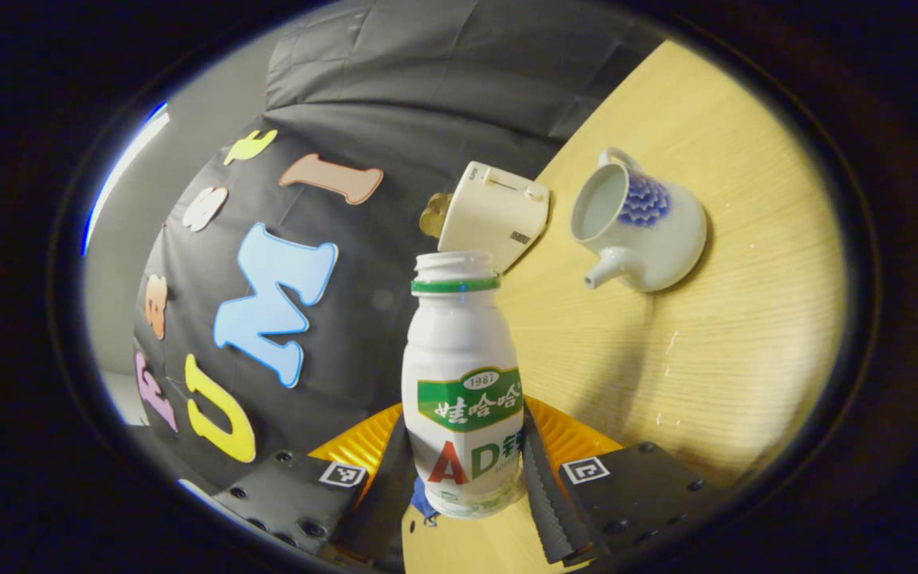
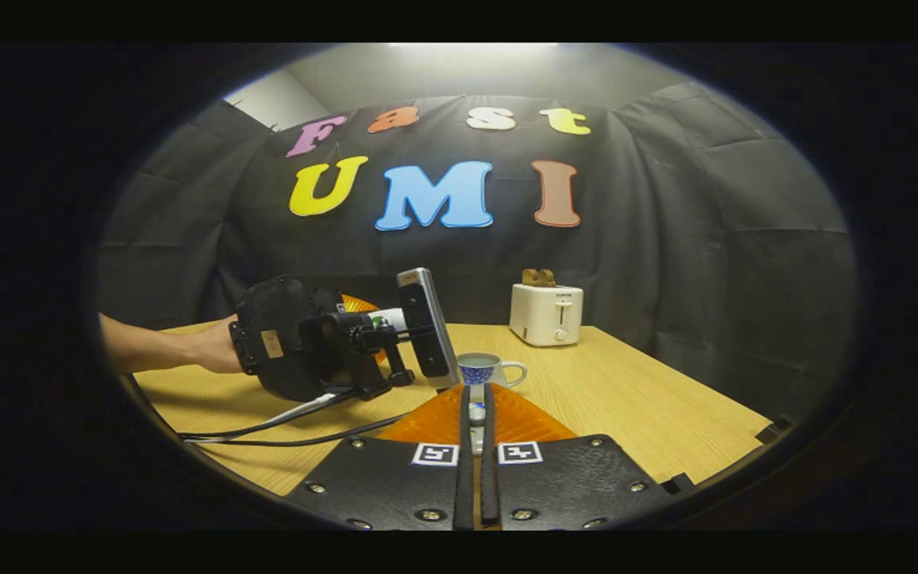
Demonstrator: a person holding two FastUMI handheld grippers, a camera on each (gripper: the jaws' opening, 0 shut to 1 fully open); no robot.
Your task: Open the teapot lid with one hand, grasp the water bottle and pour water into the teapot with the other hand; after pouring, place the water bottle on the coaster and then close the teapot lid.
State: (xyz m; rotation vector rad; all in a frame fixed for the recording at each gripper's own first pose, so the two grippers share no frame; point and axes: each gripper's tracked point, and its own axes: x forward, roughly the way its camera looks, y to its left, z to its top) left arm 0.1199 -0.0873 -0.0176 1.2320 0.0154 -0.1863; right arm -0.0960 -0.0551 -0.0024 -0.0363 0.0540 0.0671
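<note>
The left gripper (image 1: pixel 467 470) pinches the water bottle (image 1: pixel 463 383) low on its body, one finger pressed against each side, so the fingers stand only as far apart as the bottle is wide. In the left gripper view the bottle's long axis runs straight away from the camera along the fingers, its uncapped mouth with a green neck ring pointing toward the toaster (image 1: pixel 493 214) and the booth wall; the table (image 1: pixel 730 335) appears steeply tilted in this view. The bottle's label carries a green band with "1987" and Chinese characters, and below it the large letters "AD". The teapot (image 1: pixel 641 231), white with a blue pattern, sits on the table with its lid off and its mouth open, spout pointing down-left in this view and handle at the far end. In the right gripper view, the right gripper (image 2: pixel 476 414) has its fingers nearly closed on a small pale object between them, too small to identify with confidence. Just beyond its tips stands the teapot (image 2: pixel 484 369), and the left gripper (image 2: pixel 363 339) is held by a hand (image 2: pixel 216 347) beside it, above the table.
</note>
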